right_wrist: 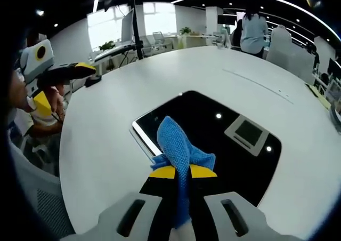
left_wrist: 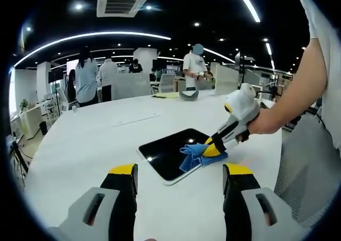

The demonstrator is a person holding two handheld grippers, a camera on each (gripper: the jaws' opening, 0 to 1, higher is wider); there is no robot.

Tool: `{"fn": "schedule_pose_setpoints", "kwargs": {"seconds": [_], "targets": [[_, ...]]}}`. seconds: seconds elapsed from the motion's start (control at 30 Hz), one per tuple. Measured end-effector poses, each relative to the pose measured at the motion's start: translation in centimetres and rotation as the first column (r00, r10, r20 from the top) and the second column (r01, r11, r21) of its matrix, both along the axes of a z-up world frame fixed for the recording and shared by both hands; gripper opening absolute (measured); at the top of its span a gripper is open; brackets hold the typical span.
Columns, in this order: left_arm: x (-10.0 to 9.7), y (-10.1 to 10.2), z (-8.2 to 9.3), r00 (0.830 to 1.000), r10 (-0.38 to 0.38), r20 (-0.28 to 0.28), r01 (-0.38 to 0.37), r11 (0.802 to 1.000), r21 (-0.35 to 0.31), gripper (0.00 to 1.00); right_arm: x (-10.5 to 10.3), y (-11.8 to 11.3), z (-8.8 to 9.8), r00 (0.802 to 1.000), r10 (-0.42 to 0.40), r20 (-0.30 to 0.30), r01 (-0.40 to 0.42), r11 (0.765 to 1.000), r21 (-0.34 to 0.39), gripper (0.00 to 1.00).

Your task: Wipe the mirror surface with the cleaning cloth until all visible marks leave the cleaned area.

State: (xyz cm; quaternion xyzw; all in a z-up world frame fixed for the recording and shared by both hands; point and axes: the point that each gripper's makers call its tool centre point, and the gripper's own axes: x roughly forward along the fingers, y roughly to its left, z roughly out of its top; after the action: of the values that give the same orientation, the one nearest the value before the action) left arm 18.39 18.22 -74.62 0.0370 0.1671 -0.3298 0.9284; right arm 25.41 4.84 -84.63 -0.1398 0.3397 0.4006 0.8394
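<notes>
White bench [left_wrist: 80, 145], office behind; mirror [right_wrist: 213, 145] just ahead of right gripper [right_wrist: 178, 171], fingers pinching blue cloth [right_wrist: 176, 145] on it. Left gripper [left_wrist: 178, 179] fingers spread, idle. Risk: unbraced mirror sliding under strokes

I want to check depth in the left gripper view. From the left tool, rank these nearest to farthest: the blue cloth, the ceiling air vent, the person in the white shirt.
1. Blue cloth, on the mirror's right edge.
2. Person in the white shirt, beyond the table.
3. Ceiling air vent, high overhead.
</notes>
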Motion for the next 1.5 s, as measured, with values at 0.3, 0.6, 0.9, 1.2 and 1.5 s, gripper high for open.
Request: {"fn": "schedule_pose_setpoints", "kwargs": {"seconds": [0.3, 0.6, 0.9, 1.2, 1.5], "targets": [[0.1, 0.0, 0.1, 1.000, -0.004, 0.002, 0.004, 1.000, 0.001, 0.64, 0.0, -1.2, 0.0, 1.000, -0.018, 0.004, 0.018, 1.000, -0.010, 0.02], [0.1, 0.0, -0.2, 1.000, -0.005, -0.001, 0.005, 1.000, 0.005, 0.64, 0.1, -2.5, 0.0, 0.999, -0.029, 0.017, 0.029, 0.999, -0.035, 0.02], [0.1, -0.2, -0.1, 1.000, -0.012, 0.001, 0.012, 1.000, 0.005, 0.65, 0.1, -3.8, 0.0, 0.998, -0.062, 0.019, 0.062, 0.998, -0.032, 0.02], [0.2, -0.4, 0.1, 1.000, -0.014, 0.004, 0.014, 1.000, 0.006, 0.65, 0.2, -4.5, 0.0, 0.997, -0.072, 0.019, 0.072, 0.997, -0.033, 0.02], [0.2, -0.5, 0.1, 1.000, -0.016, 0.006, 0.016, 1.000, 0.007, 0.64, 0.1, -5.8, 0.0, 0.995, -0.097, 0.021, 0.098, 0.994, -0.038, 0.02]]}}
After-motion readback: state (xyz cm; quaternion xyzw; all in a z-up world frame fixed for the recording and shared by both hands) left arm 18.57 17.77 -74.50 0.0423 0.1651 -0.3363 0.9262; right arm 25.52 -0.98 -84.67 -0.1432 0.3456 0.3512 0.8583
